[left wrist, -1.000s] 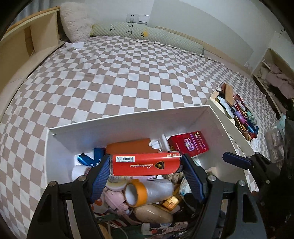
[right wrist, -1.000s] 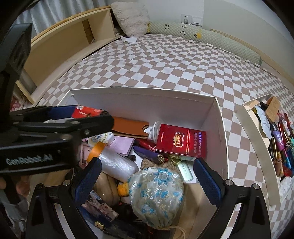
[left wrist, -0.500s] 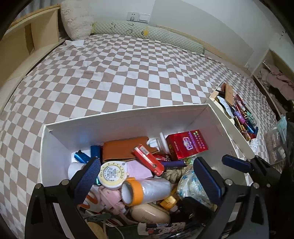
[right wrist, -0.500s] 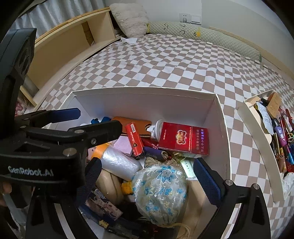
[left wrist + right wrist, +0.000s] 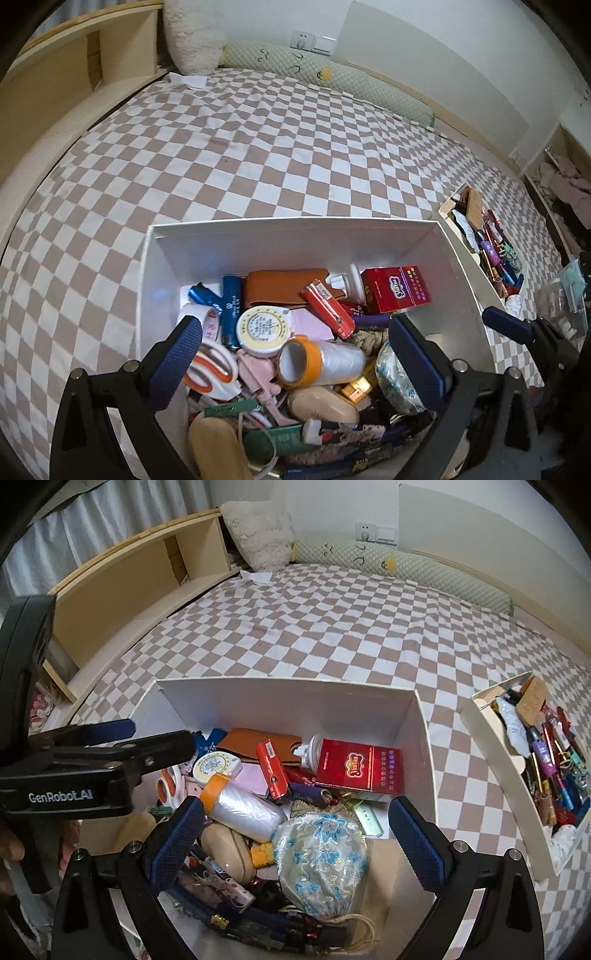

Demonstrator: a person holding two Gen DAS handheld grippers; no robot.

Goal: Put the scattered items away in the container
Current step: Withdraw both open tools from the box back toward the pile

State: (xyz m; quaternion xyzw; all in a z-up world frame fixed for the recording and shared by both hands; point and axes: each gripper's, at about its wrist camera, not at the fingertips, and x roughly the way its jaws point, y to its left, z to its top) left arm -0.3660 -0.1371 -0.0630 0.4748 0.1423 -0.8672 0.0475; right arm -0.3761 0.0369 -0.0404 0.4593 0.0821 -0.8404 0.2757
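1. White box is the landmark: it sits on the checked bed and is packed with small items, among them a slim red pack lying slantwise on the pile near the box's middle, beside a larger red carton toward the box's far right corner.
2. Left tool hangs over the box's near half with its jaws wide apart and nothing between them; the red pack lies free below, so I judge the drop-off done.
3. Right tool hovers over the box's near right part, jaws likewise spread and empty, above a flowered pouch.
4. To finish this step well, lift the left tool straight up out of the box, keeping its fingers clear of the orange-capped roll and the round tape measure.
5. Next items probably come from the long tray to the right of the box; carry each one over the box's wall and release low, since the pile is high.
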